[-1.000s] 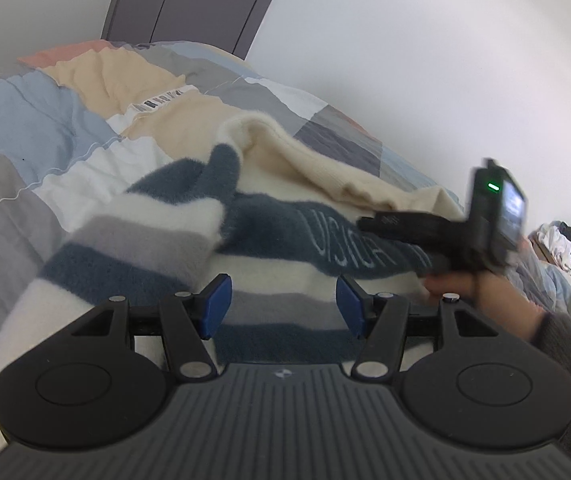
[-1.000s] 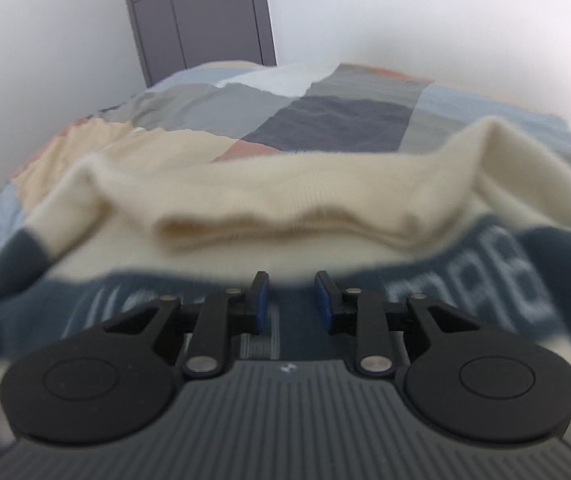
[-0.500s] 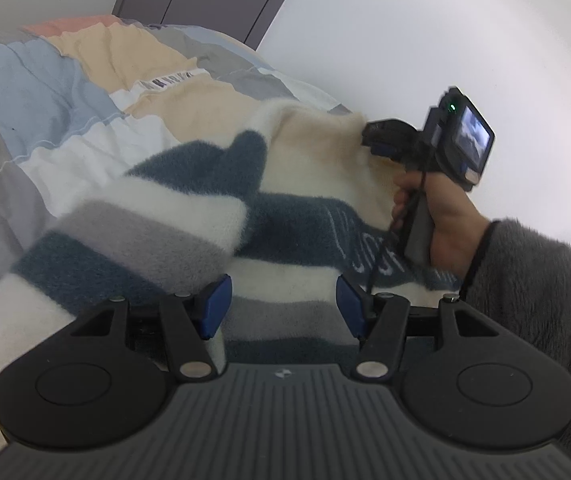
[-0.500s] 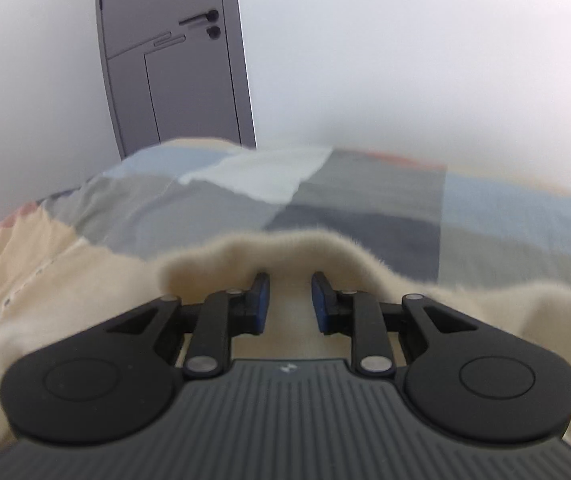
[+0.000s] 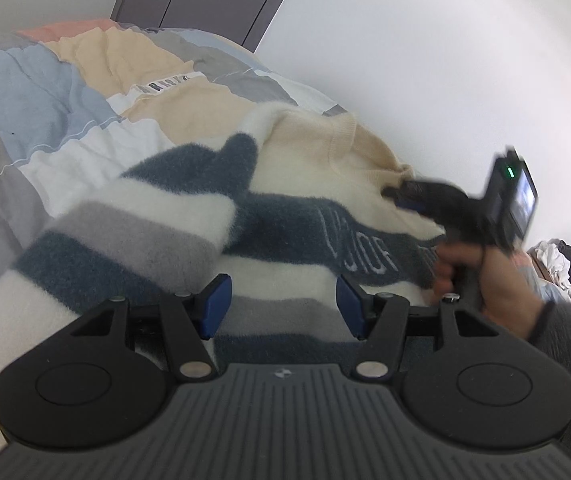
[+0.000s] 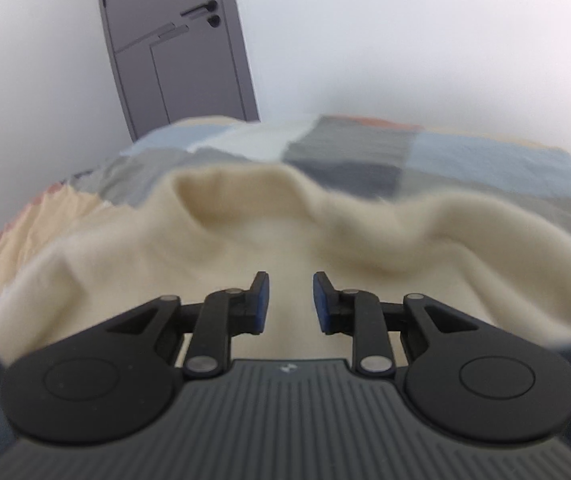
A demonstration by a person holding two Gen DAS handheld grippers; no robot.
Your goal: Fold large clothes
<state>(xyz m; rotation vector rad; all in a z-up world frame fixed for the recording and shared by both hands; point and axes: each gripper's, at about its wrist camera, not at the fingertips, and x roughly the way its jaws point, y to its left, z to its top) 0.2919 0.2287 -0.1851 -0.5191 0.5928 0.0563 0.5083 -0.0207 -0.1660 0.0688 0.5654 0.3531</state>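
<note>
Black plastic left gripper (image 5: 283, 306) w/ blue pads sits low, jaws wide, nothing between. Under it the fuzzy cream, navy & grey striped sweater (image 5: 205, 216) lies on the patchwork quilt bed (image 5: 45, 92). Further right, the right gripper (image 6: 289, 302), fist-held & level, jaws narrowly apart over cream fabric. Grey door (image 6: 181, 52) behind.

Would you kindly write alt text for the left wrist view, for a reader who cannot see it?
A fluffy striped sweater in cream, blue and grey lies on a patchwork quilt, with the left gripper above it, jaws open and empty. At right, a hand holds the right gripper at the cream neckline.
</note>
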